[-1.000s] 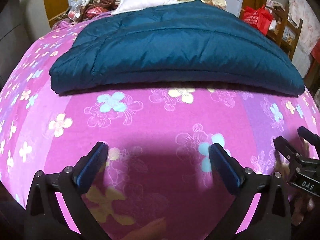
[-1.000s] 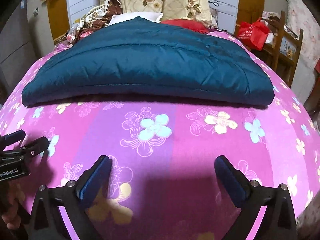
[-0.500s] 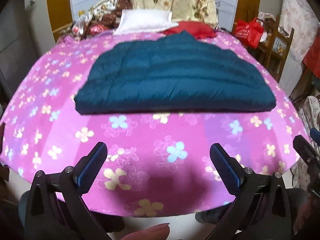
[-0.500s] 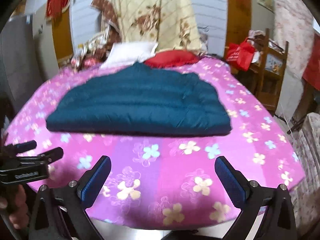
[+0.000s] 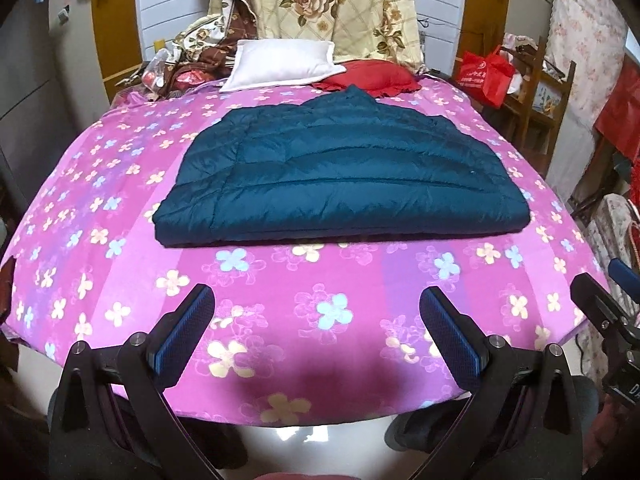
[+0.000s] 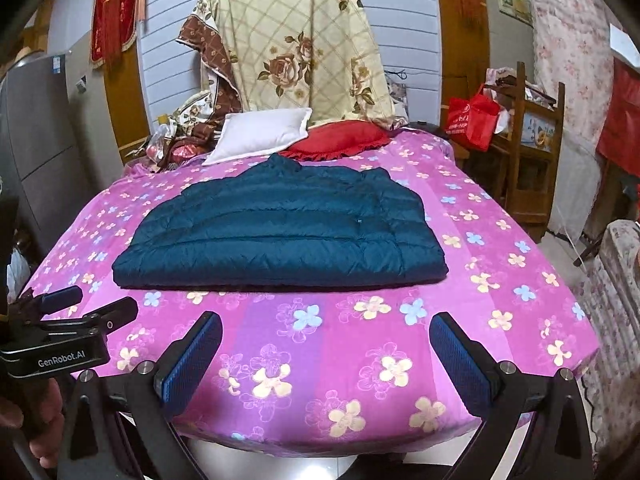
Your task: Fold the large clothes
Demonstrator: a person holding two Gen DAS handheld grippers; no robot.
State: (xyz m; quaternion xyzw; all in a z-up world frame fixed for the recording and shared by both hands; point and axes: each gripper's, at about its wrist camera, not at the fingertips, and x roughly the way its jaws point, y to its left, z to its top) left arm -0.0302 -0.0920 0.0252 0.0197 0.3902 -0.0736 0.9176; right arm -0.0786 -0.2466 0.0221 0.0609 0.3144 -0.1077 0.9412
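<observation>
Folded jacket [image 5: 340,184] lies flat mid-bed [image 5: 120,280], well ahead of both grippers: left gripper [image 5: 316,332] & right gripper [image 6: 326,356] jaws wide apart, holding nothing.

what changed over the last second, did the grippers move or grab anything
Both grippers pulled back and up from the bed: the folded teal jacket now looks smaller and the near edge of the pink floral bedspread and the floor below it have come into view. Left gripper and right gripper remained open and empty; nothing was grabbed or released. The jacket stayed folded in the same spot.
</observation>
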